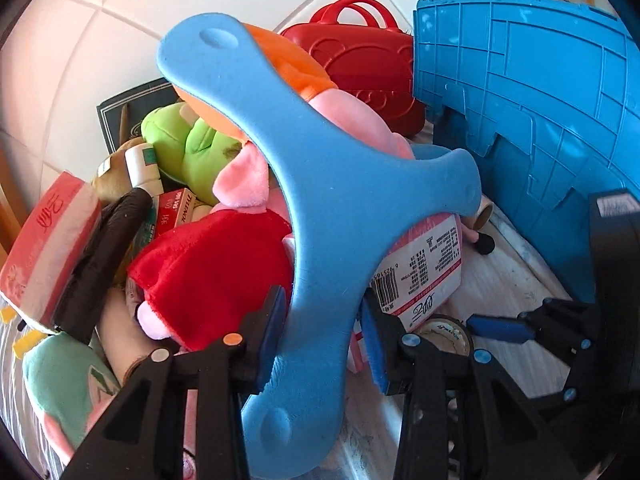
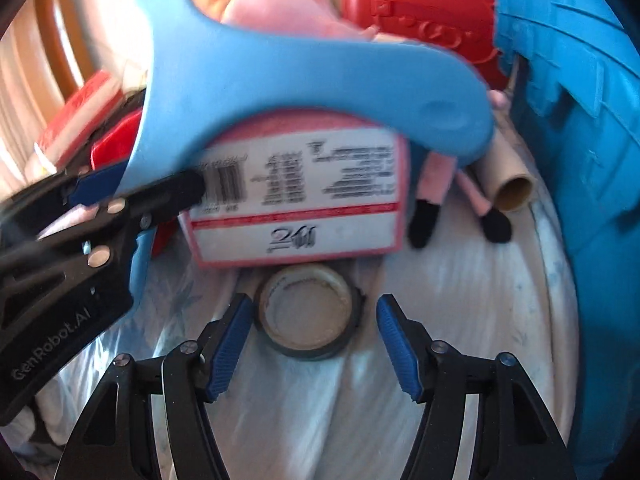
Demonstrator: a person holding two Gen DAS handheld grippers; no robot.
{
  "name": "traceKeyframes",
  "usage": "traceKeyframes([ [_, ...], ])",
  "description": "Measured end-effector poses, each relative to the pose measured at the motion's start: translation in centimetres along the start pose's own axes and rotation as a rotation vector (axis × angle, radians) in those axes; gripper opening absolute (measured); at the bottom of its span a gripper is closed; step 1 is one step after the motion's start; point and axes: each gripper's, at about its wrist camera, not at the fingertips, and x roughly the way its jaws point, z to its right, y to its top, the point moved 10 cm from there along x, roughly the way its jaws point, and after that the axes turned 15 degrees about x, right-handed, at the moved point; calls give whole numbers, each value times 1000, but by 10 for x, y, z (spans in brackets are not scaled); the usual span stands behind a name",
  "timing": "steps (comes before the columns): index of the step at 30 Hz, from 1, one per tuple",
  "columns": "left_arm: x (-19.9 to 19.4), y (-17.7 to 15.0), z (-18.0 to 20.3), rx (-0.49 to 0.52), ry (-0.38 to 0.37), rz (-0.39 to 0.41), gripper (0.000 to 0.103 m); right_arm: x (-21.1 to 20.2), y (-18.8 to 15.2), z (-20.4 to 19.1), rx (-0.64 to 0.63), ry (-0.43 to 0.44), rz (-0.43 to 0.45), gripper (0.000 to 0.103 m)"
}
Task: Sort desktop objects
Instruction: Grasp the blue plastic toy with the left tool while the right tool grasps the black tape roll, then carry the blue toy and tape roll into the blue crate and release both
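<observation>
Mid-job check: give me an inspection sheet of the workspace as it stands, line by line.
Surface: pale cloth-covered surface, mostly bare near the right gripper.
Job's things: blue three-armed foam boomerang; roll of tape lying flat; pink tissue pack with barcode.
Clutter: plush toy in a red dress, green plush, red plastic toy case, cardboard tube, blue plastic crate.
Grippers: left gripper is shut on one arm of the boomerang; right gripper is open, its fingers either side of the tape roll, not touching it.
Cables: nothing seen.
Surroundings: white tiled floor.
</observation>
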Motion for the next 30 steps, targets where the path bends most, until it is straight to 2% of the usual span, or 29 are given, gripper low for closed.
traceKeyframes([
  [2,0,-1,0,2,4,6,37,3,-4,-2,-9,0,-1,65],
  [3,-1,-2,1,4,6,8,37,6,-5,0,0,-3,-1,60],
  [7,-8,-1,0,13,30,30,35,11,-3,-2,-13,-15,33,57],
  [11,-31,5,-6,3,60,59,31,-6,-5,-2,6,-2,60,57],
  [18,-80,25,-18,-27,93,103,31,-74,17,-19,-18,10,194,57],
  [24,-142,63,-37,-47,134,159,31,-140,61,-42,-51,46,292,57],
  [30,-206,105,-52,-52,172,217,31,-223,97,-66,-70,54,400,57],
])
